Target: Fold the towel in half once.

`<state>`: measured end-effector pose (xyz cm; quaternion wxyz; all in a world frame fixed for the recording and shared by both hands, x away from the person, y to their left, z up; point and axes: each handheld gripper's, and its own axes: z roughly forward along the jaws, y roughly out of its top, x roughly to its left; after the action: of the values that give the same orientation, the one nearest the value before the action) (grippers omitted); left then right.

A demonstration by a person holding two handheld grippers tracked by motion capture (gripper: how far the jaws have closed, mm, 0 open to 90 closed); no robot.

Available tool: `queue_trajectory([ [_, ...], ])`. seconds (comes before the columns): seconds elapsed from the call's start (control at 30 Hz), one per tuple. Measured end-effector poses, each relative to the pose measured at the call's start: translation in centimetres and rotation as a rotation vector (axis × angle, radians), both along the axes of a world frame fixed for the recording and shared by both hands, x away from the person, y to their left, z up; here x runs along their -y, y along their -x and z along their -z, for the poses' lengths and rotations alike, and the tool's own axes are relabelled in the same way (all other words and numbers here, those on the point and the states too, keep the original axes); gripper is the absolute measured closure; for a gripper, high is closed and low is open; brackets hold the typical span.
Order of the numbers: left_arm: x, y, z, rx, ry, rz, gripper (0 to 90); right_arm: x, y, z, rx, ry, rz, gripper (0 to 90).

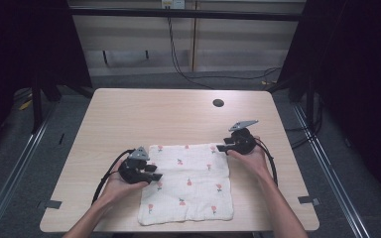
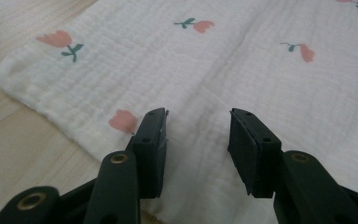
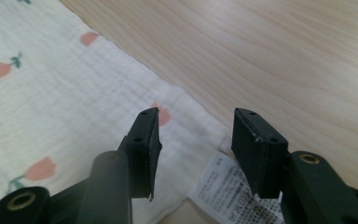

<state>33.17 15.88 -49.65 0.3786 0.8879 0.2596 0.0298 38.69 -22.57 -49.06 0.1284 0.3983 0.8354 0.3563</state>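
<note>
White muslin cloth (image 1: 187, 182) lies betw. both released grippers: left gripper (image 1: 151, 174) at its left edge, right gripper (image 1: 222, 147) at far-right corner.

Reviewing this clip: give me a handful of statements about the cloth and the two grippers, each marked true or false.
1. The white cloth has a pink flower print. True.
2. The left gripper is clamped on the cloth. False: its jaws stand apart above it.
3. A printed care label lies at the cloth corner under the right gripper. True.
4. The cloth hangs off the table. False: it lies flat on it.
5. The right gripper is open. True.
</note>
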Motion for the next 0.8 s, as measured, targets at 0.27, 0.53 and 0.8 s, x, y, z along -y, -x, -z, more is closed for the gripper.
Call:
queue_trajectory([
  [0.27, -0.6, -0.1, -0.8, 0.008, 0.044, -0.010, 55.0, -0.1, -0.3, 0.7, -0.009, 0.038, -0.022, 52.6],
  [0.53, -2.2, -1.0, -2.0, 0.029, 0.092, -0.052, 52.8, -0.4, -0.3, 1.0, -0.014, 0.038, -0.015, 58.9],
  [0.8, -3.4, -3.1, -1.7, 0.030, 0.078, -0.137, 50.5, 0.0, -0.1, 0.9, -0.008, 0.054, -0.010, 77.1],
])
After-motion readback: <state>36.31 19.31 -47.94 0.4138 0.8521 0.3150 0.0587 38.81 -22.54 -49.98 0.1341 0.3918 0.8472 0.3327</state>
